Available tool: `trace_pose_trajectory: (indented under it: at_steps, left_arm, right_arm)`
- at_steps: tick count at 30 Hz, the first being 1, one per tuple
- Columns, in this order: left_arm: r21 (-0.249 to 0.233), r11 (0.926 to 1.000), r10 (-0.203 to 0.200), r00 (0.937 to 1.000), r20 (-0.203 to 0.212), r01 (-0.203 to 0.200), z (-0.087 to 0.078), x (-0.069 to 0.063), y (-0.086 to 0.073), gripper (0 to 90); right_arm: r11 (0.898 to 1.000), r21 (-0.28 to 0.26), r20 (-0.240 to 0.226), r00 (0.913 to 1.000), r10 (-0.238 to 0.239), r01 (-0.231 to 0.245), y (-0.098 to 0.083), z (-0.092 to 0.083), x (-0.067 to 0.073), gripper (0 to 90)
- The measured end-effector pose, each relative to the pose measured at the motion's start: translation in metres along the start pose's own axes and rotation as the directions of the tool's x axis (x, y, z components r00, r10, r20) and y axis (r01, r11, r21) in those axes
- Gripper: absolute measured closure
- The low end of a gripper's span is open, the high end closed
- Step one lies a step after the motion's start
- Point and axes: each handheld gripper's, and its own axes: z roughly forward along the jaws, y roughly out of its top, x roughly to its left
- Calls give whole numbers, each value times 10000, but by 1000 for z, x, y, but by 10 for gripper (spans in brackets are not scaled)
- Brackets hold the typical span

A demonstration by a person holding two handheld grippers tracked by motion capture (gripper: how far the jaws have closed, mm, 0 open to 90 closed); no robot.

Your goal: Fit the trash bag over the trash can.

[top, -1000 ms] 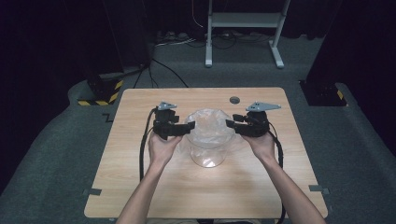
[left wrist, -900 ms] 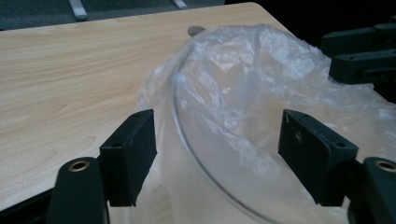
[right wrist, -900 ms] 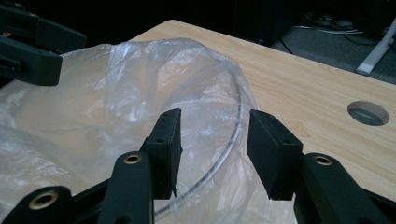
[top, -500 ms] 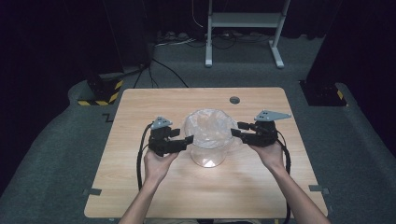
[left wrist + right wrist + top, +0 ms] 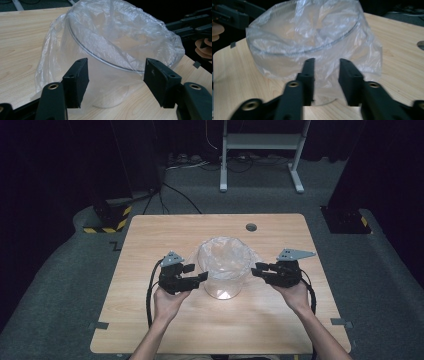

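A clear round container [image 5: 223, 272] stands upright near the middle of the wooden table [image 5: 150, 240], lined with a thin plastic bag [image 5: 225, 255] whose edge is folded out over the rim and hangs partway down the wall. Everything here is best placed from that container.

The left gripper [image 5: 197, 275] sits just beside the container's left wall, held in the person's left hand [image 5: 167, 302]. In the left gripper view its jaws stand fairly wide, one to each side of the lower wall and the bag's hanging skirt. They have just been closing a little, but I see the pads [image 5: 77, 80] clear of the plastic, with nothing pinched.

The right gripper [image 5: 256, 269] is just off the container's right side, in the right hand [image 5: 295, 295]. Its jaws have just been closing and now stand narrow. In the right gripper view they point at the loose film below the rim. That view is blurred, and I cannot tell whether a fold of the bag lies between the pads [image 5: 308, 75] or simply behind them.

The bag's crinkles and the clear wall make the container's inside hard to read, and its base shows only as a faint curved edge. Beyond the container, toward the table's far edge, is a small dark round hole [image 5: 251, 227]. Both forearms are cut off at the bottom of the high view.
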Motion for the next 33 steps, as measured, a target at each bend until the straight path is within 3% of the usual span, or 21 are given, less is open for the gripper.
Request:
trace_pose_trajectory:
  at_steps: [4,10,15,18,21,26,33]
  left_arm:
    - [14,10000,83,10000,-2,-83,2,1,-5,366]
    - [3,9993,367,9993,-123,-367,2,2,-11,355]
    - [74,9987,502,9986,-146,-501,1,2,-16,351]
    - [-204,9991,371,9993,-37,-372,-3,2,-14,335]
    - [-515,9985,201,9997,-137,-208,-7,1,-9,288]
    - [-521,9984,195,9970,-755,-234,-2,-3,6,210]
    - [-255,9992,-330,9917,-1246,300,23,-3,19,198]
  right_arm:
    - [9995,309,-93,10000,-26,29,-6,4,-3,885]
    - [9957,929,99,9999,-29,19,-17,13,-7,897]
    - [9994,336,382,9993,-7,-6,-12,3,-6,678]
    - [9995,-315,717,9974,-27,50,2,-9,-2,575]
    - [9981,-584,934,9955,-143,199,18,-12,0,485]
    - [9993,-296,1224,9923,-173,211,47,5,-1,346]
    - [9967,782,1538,9876,-322,204,67,50,0,249]
